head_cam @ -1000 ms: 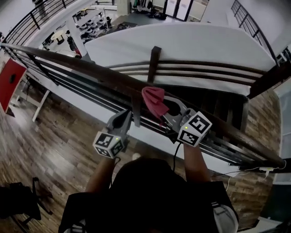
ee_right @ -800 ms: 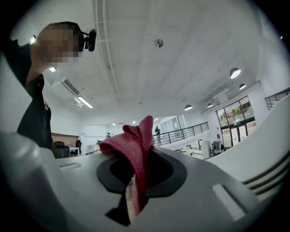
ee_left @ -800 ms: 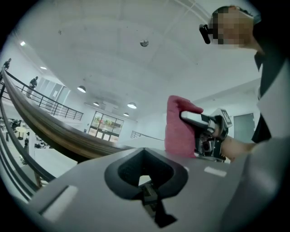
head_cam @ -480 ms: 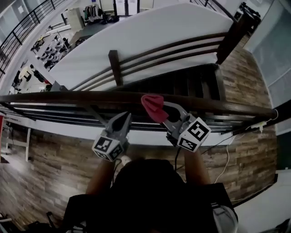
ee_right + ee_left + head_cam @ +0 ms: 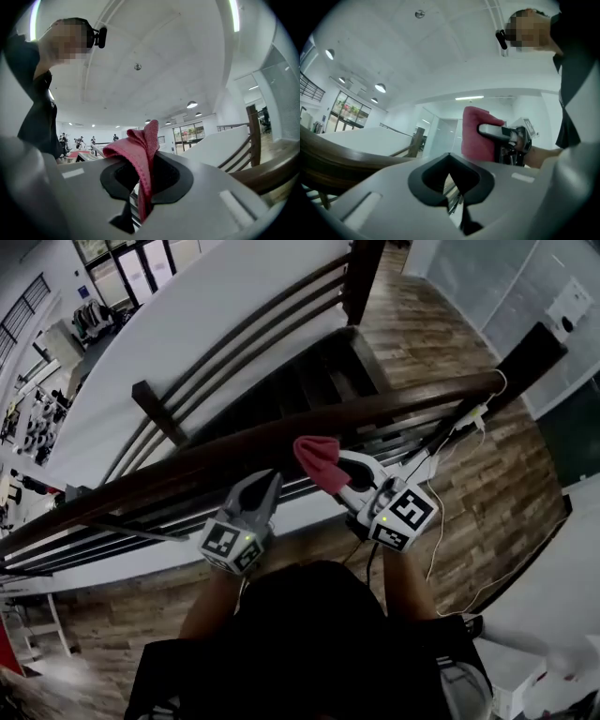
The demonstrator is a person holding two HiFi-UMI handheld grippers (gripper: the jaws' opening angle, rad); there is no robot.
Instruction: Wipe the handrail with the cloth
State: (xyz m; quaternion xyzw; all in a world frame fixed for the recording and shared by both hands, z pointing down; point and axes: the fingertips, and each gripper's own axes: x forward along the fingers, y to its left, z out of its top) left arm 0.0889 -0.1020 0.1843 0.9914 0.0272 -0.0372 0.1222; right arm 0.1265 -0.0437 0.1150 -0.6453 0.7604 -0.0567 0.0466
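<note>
Right gripper [image 5: 343,478] jaws pinch the cloth [image 5: 317,456] (left gripper [image 5: 268,486] closed, empty); next, I think, press it onto the handrail [image 5: 216,457] at 12 o'clock

Head view: looks steeply down, close above the handrail [image 5: 281,432], which runs from 8 to 2 o'clock. Gripper views: low beside the rail, tilted ceilingward along their jaws. All three share the cloth [image 5: 319,462].

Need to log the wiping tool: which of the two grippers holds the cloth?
The right gripper: the pink cloth is pinched between its jaws. The left gripper has jaws shut on nothing.
</note>
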